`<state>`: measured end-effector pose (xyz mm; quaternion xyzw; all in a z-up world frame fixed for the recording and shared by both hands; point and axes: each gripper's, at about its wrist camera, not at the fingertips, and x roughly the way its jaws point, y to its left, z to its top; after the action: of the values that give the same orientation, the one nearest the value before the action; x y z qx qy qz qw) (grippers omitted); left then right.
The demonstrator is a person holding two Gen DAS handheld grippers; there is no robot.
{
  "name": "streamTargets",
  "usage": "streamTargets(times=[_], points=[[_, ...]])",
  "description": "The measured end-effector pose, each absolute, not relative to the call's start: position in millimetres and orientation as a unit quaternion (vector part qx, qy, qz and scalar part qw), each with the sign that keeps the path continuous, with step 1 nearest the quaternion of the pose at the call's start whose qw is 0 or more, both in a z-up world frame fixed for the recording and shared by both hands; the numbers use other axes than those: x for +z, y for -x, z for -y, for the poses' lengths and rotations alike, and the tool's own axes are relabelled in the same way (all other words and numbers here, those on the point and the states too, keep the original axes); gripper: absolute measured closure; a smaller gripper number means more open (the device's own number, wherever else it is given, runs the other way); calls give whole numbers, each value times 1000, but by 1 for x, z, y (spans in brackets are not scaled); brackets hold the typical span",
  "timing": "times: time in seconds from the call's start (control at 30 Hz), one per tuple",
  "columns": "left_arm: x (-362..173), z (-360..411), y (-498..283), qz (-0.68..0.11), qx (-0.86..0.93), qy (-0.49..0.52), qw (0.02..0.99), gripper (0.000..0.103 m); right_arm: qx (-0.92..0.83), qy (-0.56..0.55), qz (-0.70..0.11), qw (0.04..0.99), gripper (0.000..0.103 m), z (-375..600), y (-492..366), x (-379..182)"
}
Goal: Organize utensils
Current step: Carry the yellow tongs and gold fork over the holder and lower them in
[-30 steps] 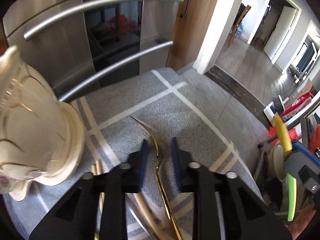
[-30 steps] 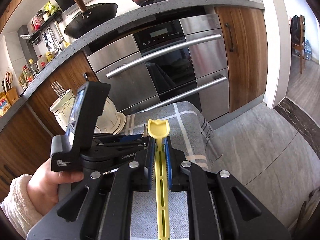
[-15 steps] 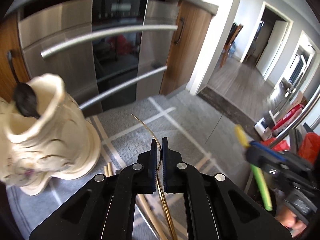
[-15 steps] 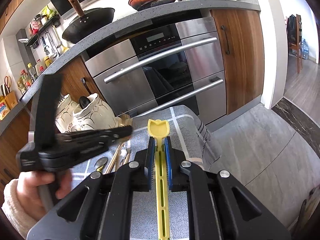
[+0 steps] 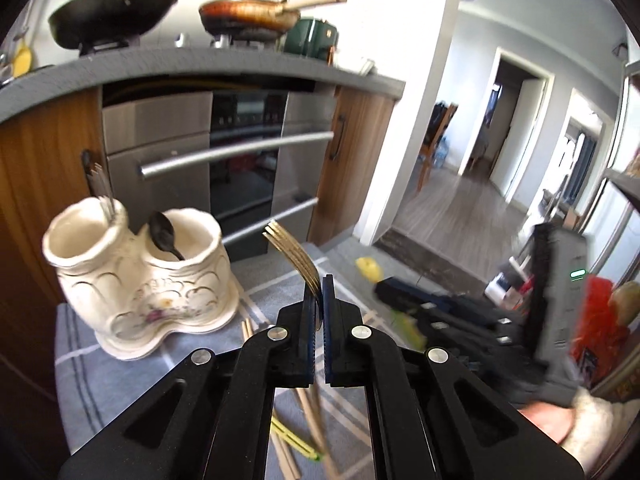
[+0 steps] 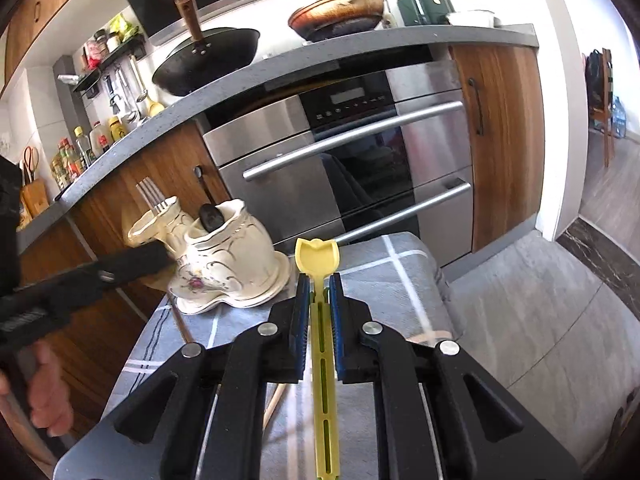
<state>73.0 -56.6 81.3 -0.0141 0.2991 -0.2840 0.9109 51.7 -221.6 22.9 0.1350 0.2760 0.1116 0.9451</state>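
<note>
Left tongs (image 5: 319, 295) pinch a gold fork (image 5: 295, 256), tines (image 5: 276, 232) raised.

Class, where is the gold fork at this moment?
In the left wrist view, the gold fork is clamped in the left gripper, tines raised, right of the cream holder.

You are in a home kitchen: a built-in steel oven (image 6: 360, 168), a wok (image 6: 208, 60) on the worktop (image 6: 280, 60), wooden cabinets (image 6: 504, 136).
</note>
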Motion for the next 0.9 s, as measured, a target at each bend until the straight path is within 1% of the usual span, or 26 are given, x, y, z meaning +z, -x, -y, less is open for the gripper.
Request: streamTargets(times=[0.23,0.43,0.67,0.9], points=[[114,26,-50,-255,-280,27,925,100,125,-131,-268,946,93,196,-59,23],[155,-6,-35,-217,-258,18,941,100,152,-165,-261,939,93,183,-75,33],[195,-46,-52,-191,-199,0,961,100,180,-184,-232,938,93,167,-118,62],[221,-59,-81,-170,-152,-23,973,100,206,-198,-207,936,93,141,-162,80]])
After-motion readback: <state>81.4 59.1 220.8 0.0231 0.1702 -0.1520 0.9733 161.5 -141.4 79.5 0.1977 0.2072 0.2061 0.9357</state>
